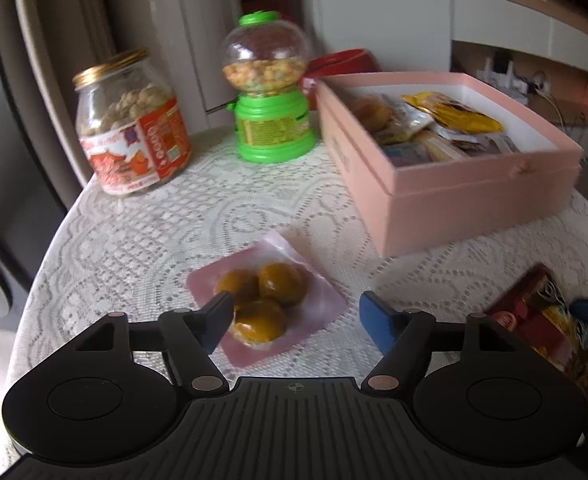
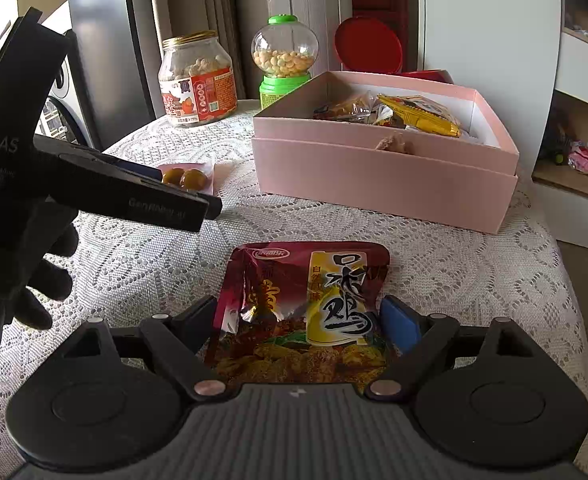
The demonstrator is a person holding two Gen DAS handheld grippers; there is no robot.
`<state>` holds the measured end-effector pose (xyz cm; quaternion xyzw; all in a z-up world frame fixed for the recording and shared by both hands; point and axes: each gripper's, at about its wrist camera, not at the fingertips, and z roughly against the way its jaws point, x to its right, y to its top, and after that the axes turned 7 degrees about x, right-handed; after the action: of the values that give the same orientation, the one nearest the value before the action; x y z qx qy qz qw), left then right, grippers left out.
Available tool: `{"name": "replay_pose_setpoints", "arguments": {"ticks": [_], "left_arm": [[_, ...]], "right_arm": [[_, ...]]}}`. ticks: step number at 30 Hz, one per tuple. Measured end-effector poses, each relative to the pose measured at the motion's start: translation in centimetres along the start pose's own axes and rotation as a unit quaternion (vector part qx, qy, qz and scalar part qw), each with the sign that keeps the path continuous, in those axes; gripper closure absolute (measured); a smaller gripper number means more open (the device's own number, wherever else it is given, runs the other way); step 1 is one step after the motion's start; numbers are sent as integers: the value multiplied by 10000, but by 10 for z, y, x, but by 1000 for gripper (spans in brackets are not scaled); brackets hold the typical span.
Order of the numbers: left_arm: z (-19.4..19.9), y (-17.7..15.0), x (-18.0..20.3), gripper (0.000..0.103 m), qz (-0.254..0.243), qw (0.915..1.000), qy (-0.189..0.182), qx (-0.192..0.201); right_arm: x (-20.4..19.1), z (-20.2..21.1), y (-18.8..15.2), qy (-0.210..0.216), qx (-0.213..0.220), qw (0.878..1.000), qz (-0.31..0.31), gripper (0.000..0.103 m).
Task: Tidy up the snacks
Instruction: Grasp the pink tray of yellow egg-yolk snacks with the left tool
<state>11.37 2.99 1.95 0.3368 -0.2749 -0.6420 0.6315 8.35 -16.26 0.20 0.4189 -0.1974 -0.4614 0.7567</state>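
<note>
A: At upper right of both views, several packets are seen already laid in the pink box (image 1: 445, 196). Left on the bench (image 1: 142, 240) are the egg pack (image 1: 266, 304) at centre and the red pouch (image 2: 305, 312).

B: Between the spread jaws of the left hand-held gripper (image 1: 294, 320) the egg pack is framed, ungripped. The red pouch is clamped in the right hand-held gripper (image 2: 309, 320). The box's contents are blurred; labels cannot be read.

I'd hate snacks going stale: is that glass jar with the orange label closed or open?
Closed. The glass jar stands upright on the lace tablecloth with its gold lid sitting on top.
</note>
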Motion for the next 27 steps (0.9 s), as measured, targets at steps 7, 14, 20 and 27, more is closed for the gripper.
{"name": "replay_pose_setpoints", "arguments": {"ticks": [7,14,20,27], "left_arm": [[-22,5,-36,22,400,9992,95,-22],[2,-13,-48,40,617,9971,-320,308],[57,-47,-39,42,698,9948,-692,250],[111,-83,-6,38,495,9937,-993,184]], "right_arm": [[-1,-1,-1,-6,-7,10000,20,15],[-1,-1,-1,9,-35,10000,56,13],[-4,-3,0,19,-96,9998,157,10],[-7,-8,3,150,-293,9988,372,1]]}}
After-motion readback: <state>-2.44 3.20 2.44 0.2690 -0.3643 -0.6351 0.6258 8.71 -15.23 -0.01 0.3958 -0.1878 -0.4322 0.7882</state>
